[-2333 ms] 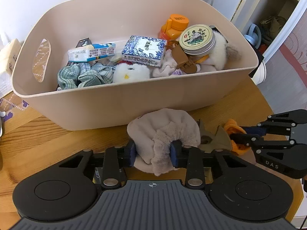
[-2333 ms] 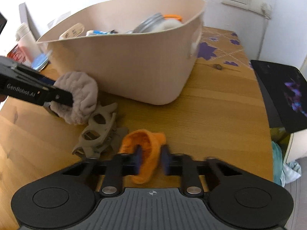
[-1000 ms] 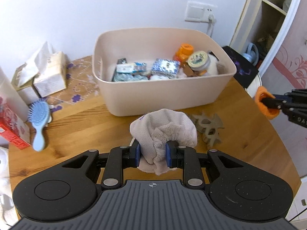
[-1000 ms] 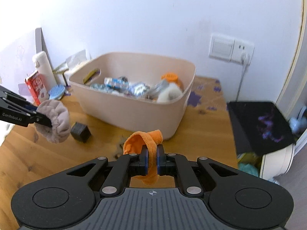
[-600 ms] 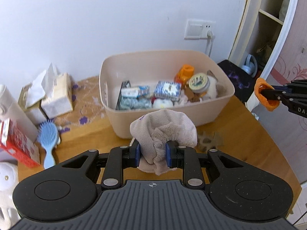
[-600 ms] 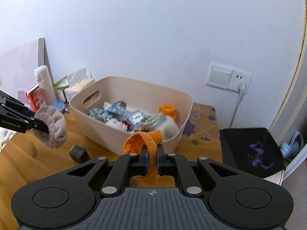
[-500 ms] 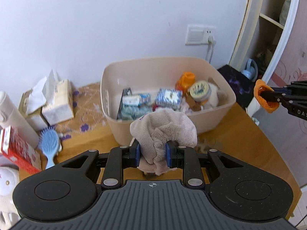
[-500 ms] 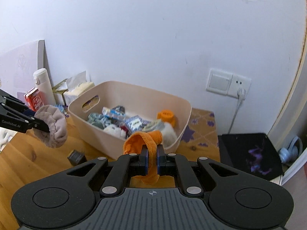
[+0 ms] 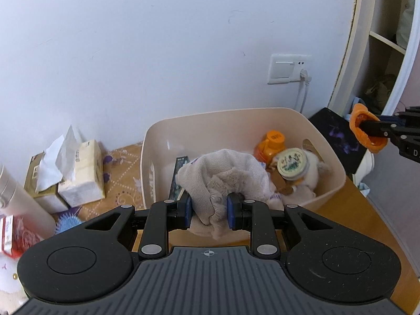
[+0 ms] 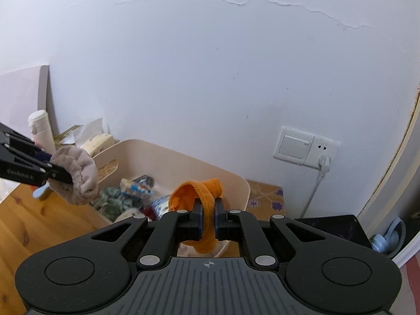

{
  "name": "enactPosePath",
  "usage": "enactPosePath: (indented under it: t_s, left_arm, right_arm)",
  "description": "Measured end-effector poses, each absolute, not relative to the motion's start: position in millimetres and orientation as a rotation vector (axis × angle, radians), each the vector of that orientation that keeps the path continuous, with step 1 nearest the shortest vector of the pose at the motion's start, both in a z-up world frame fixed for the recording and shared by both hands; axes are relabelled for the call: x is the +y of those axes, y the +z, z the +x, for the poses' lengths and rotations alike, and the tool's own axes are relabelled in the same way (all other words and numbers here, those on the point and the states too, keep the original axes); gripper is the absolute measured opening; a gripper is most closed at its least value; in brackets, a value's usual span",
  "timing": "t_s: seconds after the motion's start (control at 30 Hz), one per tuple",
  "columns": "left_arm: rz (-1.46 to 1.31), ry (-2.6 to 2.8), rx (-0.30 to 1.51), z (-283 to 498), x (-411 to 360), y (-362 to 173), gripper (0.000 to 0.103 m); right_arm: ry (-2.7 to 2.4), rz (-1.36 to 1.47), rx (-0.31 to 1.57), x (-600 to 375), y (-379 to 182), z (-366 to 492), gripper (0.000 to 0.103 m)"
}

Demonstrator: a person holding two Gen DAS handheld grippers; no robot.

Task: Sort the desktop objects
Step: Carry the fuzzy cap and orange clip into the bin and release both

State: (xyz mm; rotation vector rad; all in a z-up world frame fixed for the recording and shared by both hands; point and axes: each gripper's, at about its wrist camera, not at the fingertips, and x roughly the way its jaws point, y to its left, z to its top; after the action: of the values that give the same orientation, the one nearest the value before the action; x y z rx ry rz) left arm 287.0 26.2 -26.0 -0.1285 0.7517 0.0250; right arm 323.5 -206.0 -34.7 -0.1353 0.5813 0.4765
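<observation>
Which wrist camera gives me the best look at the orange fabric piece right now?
The right wrist view: the orange fabric piece sits centred, clamped in the right gripper, folds and hanging end visible. The left wrist view shows it only small, at the right edge.

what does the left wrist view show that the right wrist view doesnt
Only the left wrist view: the round tin and orange bottle in the bin, the red carton, the shelf unit.

Only the right wrist view: the cracked wall paint, the white flask, the blue headphones.

Both: the beige bin, wall socket, left hand-held gripper shut on the grey plush piece, right hand-held gripper shut on the orange plush piece.
</observation>
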Motion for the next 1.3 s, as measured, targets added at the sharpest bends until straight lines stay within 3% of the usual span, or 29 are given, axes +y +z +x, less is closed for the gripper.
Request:
enactPosePath:
  t_s: [0.9, 0.97, 1.03, 1.17, 1.3]
  left_arm:
    - [-0.129, 0.103, 0.895, 362.3, 14.7, -84.2, 0.029]
    - [-0.130, 0.107, 0.897, 362.4, 14.5, -83.7, 0.031]
    - [-0.139, 0.122, 0.898, 362.3, 14.9, -82.1, 0.037]
    - [-0.149, 0.133, 0.896, 361.2, 17.3, -79.3, 0.052]
    - [-0.141, 0.150, 0.880, 358.1, 17.2, -75.5, 0.065]
  right_arm:
    - [0.570, -0.163, 0.751, -164.6, -94.1, 394.4, 0.010]
    - [0.569, -0.157, 0.770, -161.9, -98.2, 395.1, 0.016]
    - [0.565, -0.144, 0.783, -160.8, -100.5, 395.5, 0.030]
    - [0.556, -0.136, 0.790, -160.4, -101.0, 395.9, 0.038]
    - [0.528, -0.100, 0.786, -166.8, -98.3, 393.2, 0.067]
